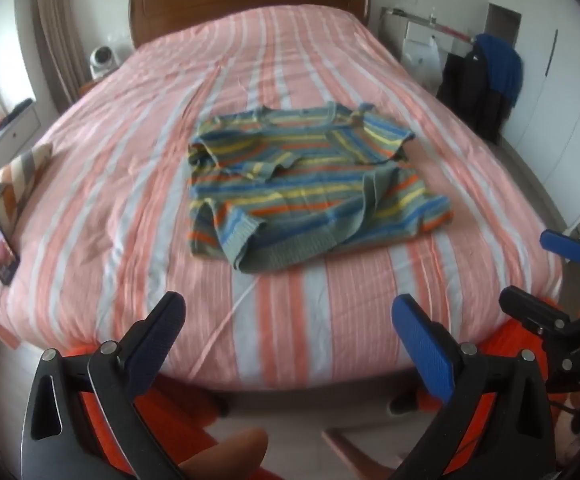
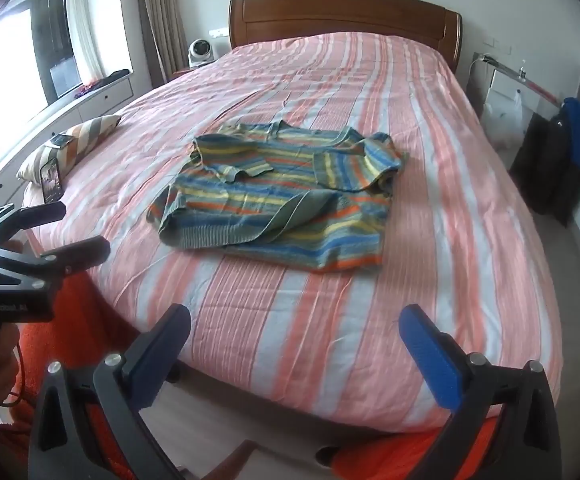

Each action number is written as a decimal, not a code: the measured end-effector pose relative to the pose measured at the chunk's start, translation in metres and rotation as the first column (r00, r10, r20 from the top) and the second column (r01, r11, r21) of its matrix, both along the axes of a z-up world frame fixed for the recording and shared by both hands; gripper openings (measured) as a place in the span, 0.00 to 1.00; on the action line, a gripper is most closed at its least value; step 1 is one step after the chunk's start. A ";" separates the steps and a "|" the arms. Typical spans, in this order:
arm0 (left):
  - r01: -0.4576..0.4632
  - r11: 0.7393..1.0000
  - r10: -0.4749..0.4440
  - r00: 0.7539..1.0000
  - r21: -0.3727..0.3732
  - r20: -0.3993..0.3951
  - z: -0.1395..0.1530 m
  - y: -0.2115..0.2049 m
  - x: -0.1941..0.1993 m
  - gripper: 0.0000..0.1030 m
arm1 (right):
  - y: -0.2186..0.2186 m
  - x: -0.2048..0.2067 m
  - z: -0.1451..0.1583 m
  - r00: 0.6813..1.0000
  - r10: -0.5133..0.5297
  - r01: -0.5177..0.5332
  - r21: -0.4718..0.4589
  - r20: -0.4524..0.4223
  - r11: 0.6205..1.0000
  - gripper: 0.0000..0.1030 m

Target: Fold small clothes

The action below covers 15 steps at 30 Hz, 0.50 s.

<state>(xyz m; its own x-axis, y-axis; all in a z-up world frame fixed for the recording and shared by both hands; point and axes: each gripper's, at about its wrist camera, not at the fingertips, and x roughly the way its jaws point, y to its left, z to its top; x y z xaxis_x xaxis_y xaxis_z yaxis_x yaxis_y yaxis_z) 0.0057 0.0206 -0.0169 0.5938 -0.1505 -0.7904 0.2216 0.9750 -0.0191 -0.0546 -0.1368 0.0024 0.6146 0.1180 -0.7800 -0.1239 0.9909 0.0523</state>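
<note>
Tools first: left tool (image 1: 288, 316) and right tool (image 2: 295, 326) hover off the foot of the bed (image 1: 329, 320), jaws spread wide, nothing held in either. Beyond them, mid-bed and well short of the headboard (image 2: 341, 16), lies the striped knit top (image 1: 309, 184), rumpled, a sleeve flopped across its chest, hem bunched toward the foot of the bed. Looks soft, light, limp; it'll sag and drag. Best bet: pinch the ribbed hem corners or the shoulders.
</note>
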 end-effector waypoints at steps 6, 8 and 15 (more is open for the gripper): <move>-0.048 0.999 0.048 0.999 -0.002 0.011 0.007 0.019 0.003 1.00 | -0.006 0.021 -0.001 1.000 -0.017 0.018 -0.014 0.022 1.000 1.00; -0.093 0.995 0.094 0.995 -0.026 0.032 0.014 0.038 0.007 1.00 | -0.014 0.032 0.001 0.998 -0.036 0.037 -0.034 0.046 0.999 1.00; -0.184 0.983 0.184 0.983 -0.004 0.029 0.011 0.067 0.019 1.00 | -0.035 0.036 0.001 0.995 -0.076 0.080 -0.060 0.064 0.995 1.00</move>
<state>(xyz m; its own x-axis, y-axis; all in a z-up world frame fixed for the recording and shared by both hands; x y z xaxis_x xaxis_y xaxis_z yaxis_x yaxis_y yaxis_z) 0.0244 0.0879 -0.0061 0.6345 -0.0374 -0.7720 0.0392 0.9991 -0.0162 -0.0188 -0.1717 0.0029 0.6673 0.0203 -0.7445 -0.0470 0.9988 -0.0148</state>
